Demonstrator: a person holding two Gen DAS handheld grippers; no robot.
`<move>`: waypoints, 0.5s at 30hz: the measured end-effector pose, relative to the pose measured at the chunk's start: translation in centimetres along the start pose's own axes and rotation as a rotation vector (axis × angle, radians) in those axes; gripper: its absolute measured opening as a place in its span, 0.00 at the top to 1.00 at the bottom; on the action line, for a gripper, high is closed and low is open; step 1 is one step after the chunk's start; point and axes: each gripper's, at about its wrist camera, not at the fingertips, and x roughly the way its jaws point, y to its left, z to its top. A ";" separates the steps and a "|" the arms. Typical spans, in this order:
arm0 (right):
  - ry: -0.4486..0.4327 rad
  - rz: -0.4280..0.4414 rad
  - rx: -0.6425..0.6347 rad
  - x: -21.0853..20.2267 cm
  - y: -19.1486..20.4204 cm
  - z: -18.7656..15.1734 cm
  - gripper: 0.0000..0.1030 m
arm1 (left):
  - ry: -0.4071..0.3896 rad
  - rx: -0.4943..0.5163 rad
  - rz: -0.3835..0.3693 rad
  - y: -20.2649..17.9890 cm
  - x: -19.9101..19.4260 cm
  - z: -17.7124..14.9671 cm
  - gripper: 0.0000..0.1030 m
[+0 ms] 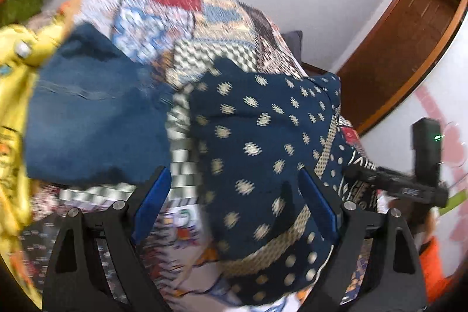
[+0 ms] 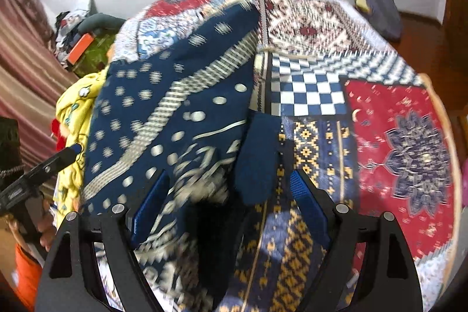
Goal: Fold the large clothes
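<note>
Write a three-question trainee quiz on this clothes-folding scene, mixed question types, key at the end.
1. True or false: the left gripper has its fingers clamped shut on the patterned navy garment.
2. Which garment lies at the far left edge of the bed? A) yellow garment B) white towel C) black jacket
3. Fill in: the clothes lie on a ___ bedspread.

Key: 1 false, both it and the right gripper are open; 2 A; 3 patchwork.
</note>
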 end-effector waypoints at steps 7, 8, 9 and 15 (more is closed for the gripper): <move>0.035 0.094 0.011 3.0 -0.7 1.4 0.20 | 0.059 -0.124 -0.108 1.2 4.8 1.5 0.14; 0.039 0.109 0.010 3.4 -0.7 1.6 0.20 | 0.066 -0.146 -0.120 1.5 5.3 1.5 0.13; 0.043 0.123 0.013 3.5 -0.8 1.7 0.20 | 0.067 -0.160 -0.122 1.8 5.8 1.5 0.10; 0.059 0.242 0.088 4.5 -2.1 2.2 0.20 | 0.104 -0.260 -0.238 3.4 7.4 1.2 0.07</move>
